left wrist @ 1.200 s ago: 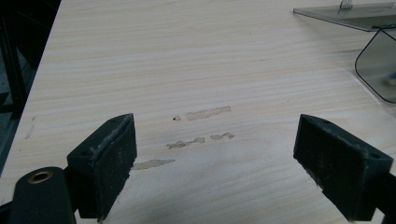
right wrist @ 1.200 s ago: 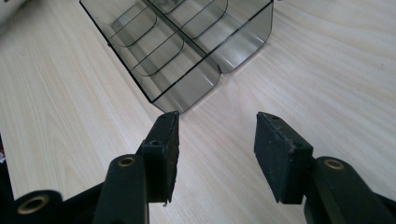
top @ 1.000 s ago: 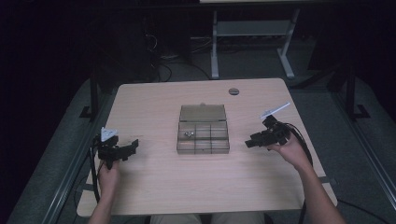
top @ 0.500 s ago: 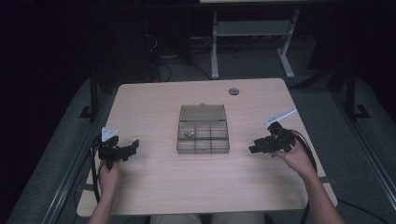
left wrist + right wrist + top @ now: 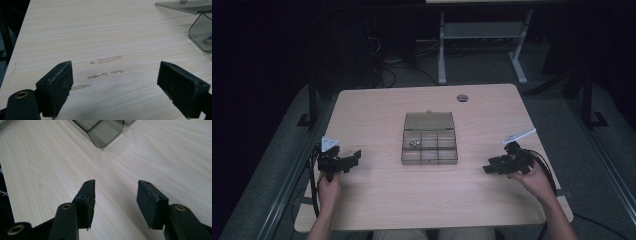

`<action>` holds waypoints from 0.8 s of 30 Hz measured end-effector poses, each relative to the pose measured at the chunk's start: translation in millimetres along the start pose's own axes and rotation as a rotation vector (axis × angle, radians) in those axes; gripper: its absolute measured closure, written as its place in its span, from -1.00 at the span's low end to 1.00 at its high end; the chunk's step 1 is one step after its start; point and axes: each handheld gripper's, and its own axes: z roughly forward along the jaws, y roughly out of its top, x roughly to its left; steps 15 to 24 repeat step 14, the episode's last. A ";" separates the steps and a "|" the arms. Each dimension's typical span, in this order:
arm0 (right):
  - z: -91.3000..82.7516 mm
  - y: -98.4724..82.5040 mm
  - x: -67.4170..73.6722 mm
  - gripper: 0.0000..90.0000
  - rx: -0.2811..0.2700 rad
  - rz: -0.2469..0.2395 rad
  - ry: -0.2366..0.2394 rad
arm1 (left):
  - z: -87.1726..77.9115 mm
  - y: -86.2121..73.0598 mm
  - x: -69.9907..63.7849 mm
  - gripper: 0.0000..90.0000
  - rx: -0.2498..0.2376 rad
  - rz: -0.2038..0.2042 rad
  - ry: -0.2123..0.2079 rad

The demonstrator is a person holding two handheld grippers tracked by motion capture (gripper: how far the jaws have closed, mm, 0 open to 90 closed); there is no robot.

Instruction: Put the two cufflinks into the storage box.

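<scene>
With both tools, left tool (image 5: 353, 157) and right tool (image 5: 488, 168), gaping wide and empty, we judge the box (image 5: 429, 145) mid-worktop (image 5: 377, 107) light, stiff, slippery plastic, best gripped by its side walls.

The desk (image 5: 377, 200) is pale wood-grain laminate, smooth and matt, with a few scuffed patches. The box (image 5: 429, 137) is smoky clear plastic, glossy. The fingers (image 5: 56, 90) are matt black, with rough foam-like pads.

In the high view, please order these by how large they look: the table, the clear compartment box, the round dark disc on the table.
1. table
2. clear compartment box
3. round dark disc
</scene>
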 end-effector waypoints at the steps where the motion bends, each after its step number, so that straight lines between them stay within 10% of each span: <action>1: 0.0 -3.0 0.8 0.07 -0.004 0.003 -0.002 | 0.1 0.1 -0.7 -0.72 0.000 0.003 0.002; 24: 0.8 -26.8 15.3 0.05 -0.081 0.010 -0.022 | 1.5 0.4 -3.2 -0.72 -0.002 0.009 -0.012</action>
